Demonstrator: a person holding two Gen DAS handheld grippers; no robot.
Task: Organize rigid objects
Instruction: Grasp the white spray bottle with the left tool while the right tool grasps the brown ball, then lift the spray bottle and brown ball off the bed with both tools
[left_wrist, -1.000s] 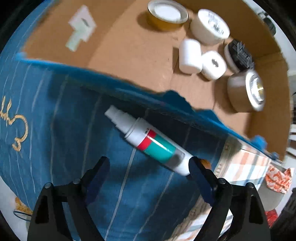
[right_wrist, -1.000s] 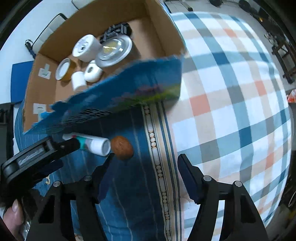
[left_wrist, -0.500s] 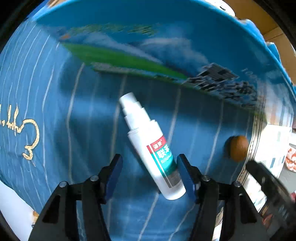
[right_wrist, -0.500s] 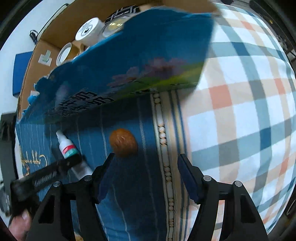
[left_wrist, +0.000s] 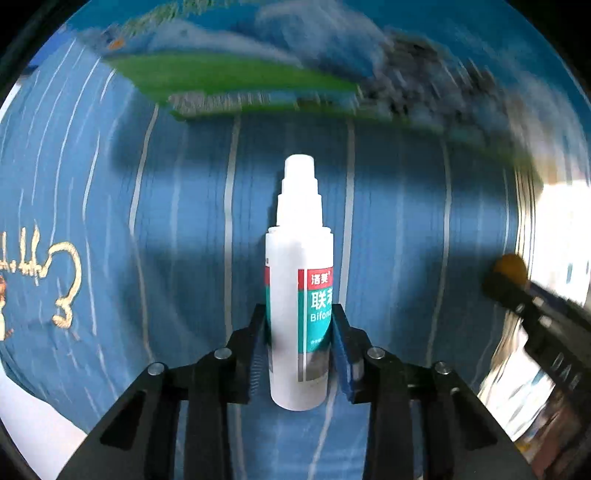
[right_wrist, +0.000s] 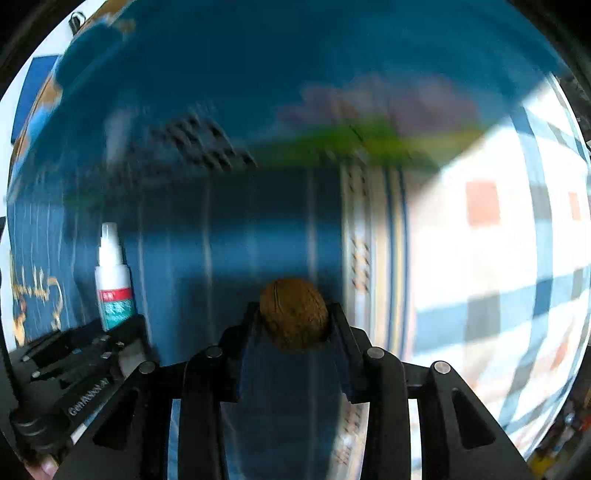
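A white spray bottle (left_wrist: 299, 251) with a red and teal label lies on the blue striped cloth (left_wrist: 177, 229), nozzle pointing away. My left gripper (left_wrist: 299, 314) points straight down, its jaws closing tight on the bottle's lower body with both pads against its sides. A brown walnut (right_wrist: 293, 306) sits between the tips of my right gripper (right_wrist: 294, 314), whose jaws are closing on it, pads touching both sides. The bottle (right_wrist: 112, 280) also shows at the left of the right wrist view. The walnut (left_wrist: 508, 266) shows blurred at the right of the left wrist view.
The blue printed outer wall of a cardboard box (left_wrist: 258, 74) rises just beyond both objects and fills the top of both views. A checked white, blue and orange cloth (right_wrist: 498, 258) lies to the right, past a patterned border strip (right_wrist: 369, 240).
Both grippers came down toward the cloth and closed, the left on the spray bottle, the right on the walnut. The bottle now lines up with the left fingers. The box's inside has left view.
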